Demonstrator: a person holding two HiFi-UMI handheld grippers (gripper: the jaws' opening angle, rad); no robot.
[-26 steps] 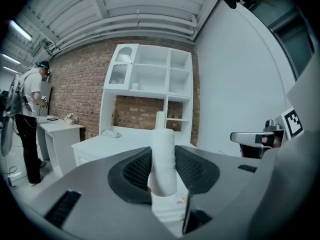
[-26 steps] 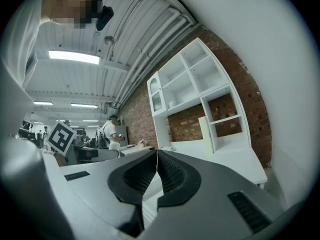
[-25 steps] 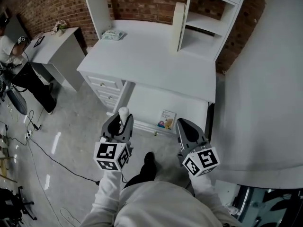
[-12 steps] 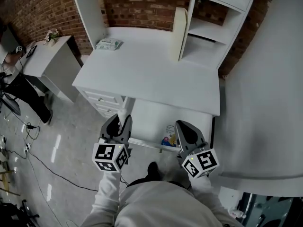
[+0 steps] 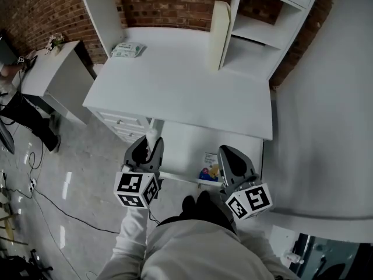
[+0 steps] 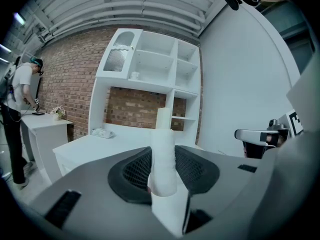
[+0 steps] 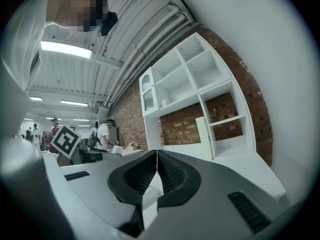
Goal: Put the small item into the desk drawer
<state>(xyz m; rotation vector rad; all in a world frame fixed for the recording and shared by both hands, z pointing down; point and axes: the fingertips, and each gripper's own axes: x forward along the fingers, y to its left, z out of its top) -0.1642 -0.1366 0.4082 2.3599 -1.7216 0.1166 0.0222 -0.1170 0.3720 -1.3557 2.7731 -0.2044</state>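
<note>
Drawer: we are finding its left and middle bare and open from above. A picture card and small coloured things are crowding its front right corner, and the desk top is overhanging its back part.

On the desk top we are seeing the middle and the front edge free. A packet is lying at the back left corner. An upright white panel is standing toward the back, just beside the shelf unit.

A white wall is closing off the right side.
</note>
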